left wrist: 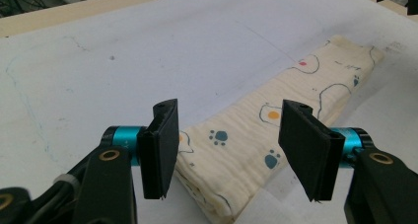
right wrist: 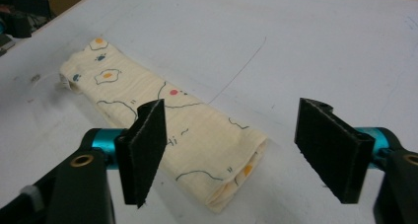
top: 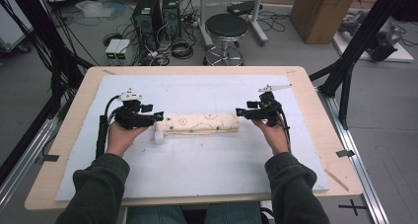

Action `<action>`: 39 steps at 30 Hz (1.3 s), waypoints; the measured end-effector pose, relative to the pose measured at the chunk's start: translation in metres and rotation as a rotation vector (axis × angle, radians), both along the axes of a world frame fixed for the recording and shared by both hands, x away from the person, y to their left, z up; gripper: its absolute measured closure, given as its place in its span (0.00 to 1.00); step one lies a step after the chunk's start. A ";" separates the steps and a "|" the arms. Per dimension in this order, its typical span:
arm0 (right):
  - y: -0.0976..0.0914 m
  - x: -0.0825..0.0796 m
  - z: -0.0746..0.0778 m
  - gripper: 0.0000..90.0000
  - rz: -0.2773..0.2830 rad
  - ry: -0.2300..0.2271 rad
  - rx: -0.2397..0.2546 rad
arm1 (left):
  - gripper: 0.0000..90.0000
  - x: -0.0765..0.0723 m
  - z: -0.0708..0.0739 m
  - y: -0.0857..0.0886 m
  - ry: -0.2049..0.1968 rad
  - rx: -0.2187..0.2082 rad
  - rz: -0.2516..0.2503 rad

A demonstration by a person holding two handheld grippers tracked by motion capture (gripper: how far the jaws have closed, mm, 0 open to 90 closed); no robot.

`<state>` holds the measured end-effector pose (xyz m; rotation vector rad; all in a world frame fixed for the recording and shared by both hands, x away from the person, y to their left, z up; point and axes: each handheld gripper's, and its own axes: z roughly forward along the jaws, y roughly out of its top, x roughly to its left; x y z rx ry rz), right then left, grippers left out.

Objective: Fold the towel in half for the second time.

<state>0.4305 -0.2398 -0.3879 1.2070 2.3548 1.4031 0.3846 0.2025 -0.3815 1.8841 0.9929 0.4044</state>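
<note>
A folded cloth (top: pixel 202 124) with little paw prints and egg shapes is lying flat on the white mat (top: pixel 197 179) that is covering the tabletop (top: pixel 74 135). It is sitting in the middle, a bit closer to the far edge than to the near edge, and it is stretching long from left to right.

The left claw (top: pixel 158 116) is hanging at the left end of the cloth. Its jaws are standing wide apart and are holding nothing. In the left gripper view the folded cloth (left wrist: pixel 276 135) is lying below and between the jaws, not pinched. The right claw (top: pixel 239 112) is hanging just beside the right end. Its jaws are wide apart too, and they are gripping nothing. In the right gripper view the cloth (right wrist: pixel 172 130) is lying under them with its open folded end facing the claw.

It looks like the folding is done and the claws are letting go. To do this well, both hands should be going straight up and away, keeping the jaws wide, so no pad is catching a layer and pulling the neat fold open.

There are no bowls, boxes or trays on the tabletop, so nothing is being put inside anything here.
</note>
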 end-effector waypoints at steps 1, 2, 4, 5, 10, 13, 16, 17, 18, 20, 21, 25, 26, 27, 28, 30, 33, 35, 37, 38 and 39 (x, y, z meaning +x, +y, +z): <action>0.000 -0.001 0.000 0.28 -0.002 0.001 0.009 | 0.44 -0.001 0.000 0.000 -0.003 -0.005 0.001; -0.001 -0.001 0.001 0.27 -0.004 -0.001 0.010 | 0.43 -0.002 0.001 0.000 -0.004 -0.002 0.003; 0.000 -0.002 0.002 0.24 -0.005 -0.007 0.002 | 0.43 -0.004 0.001 0.001 -0.010 0.006 0.002; 0.000 -0.003 0.002 0.23 -0.006 -0.011 -0.006 | 0.42 -0.005 0.001 0.002 -0.010 0.016 0.000; 0.002 -0.007 0.005 0.21 0.007 -0.027 -0.013 | 0.40 -0.009 -0.001 0.006 -0.003 0.017 0.002; 0.003 -0.009 0.006 0.20 0.015 -0.028 -0.019 | 0.40 -0.012 0.000 0.008 -0.005 0.008 0.004; 0.004 -0.012 0.006 0.19 0.019 -0.044 -0.024 | 0.39 -0.015 0.001 0.009 -0.013 0.012 0.003; 0.004 -0.013 0.006 0.19 0.019 -0.040 -0.024 | 0.39 -0.016 0.002 0.010 -0.011 0.007 0.001; 0.003 -0.013 0.005 0.18 0.019 -0.037 -0.026 | 0.39 -0.016 0.002 0.010 -0.012 0.007 -0.004; 0.002 -0.014 0.005 0.18 0.020 -0.045 -0.030 | 0.39 -0.019 0.004 0.010 -0.020 0.007 -0.004; 0.002 -0.016 0.005 0.18 0.017 -0.041 -0.026 | 0.38 -0.020 0.004 0.010 -0.023 0.008 -0.009; -0.001 -0.019 0.004 0.18 0.016 -0.046 -0.029 | 0.38 -0.025 0.006 0.010 -0.035 0.014 -0.017; -0.001 -0.020 0.004 0.18 0.016 -0.050 -0.030 | 0.38 -0.026 0.006 0.010 -0.034 0.017 -0.019; -0.002 -0.020 0.004 0.18 0.018 -0.051 -0.028 | 0.38 -0.027 0.006 0.010 -0.036 0.016 -0.019; -0.002 -0.021 0.004 0.18 0.017 -0.050 -0.028 | 0.37 -0.028 0.007 0.010 -0.039 0.019 -0.021; -0.003 -0.023 0.005 0.17 0.018 -0.049 -0.030 | 0.37 -0.030 0.008 0.010 -0.041 0.018 -0.024; -0.004 -0.025 0.008 0.17 0.020 -0.064 -0.026 | 0.37 -0.033 0.010 0.009 -0.049 0.021 -0.033; -0.005 -0.027 0.009 0.17 0.019 -0.065 -0.025 | 0.37 -0.035 0.011 0.009 -0.056 0.027 -0.036; -0.005 -0.029 0.010 0.17 0.022 -0.066 -0.026 | 0.37 -0.037 0.012 0.008 -0.060 0.029 -0.037; -0.005 -0.030 0.011 0.17 0.023 -0.067 -0.024 | 0.37 -0.039 0.012 0.008 -0.063 0.031 -0.038; -0.005 -0.031 0.011 0.17 0.026 -0.071 -0.026 | 0.37 -0.040 0.012 0.009 -0.068 0.026 -0.038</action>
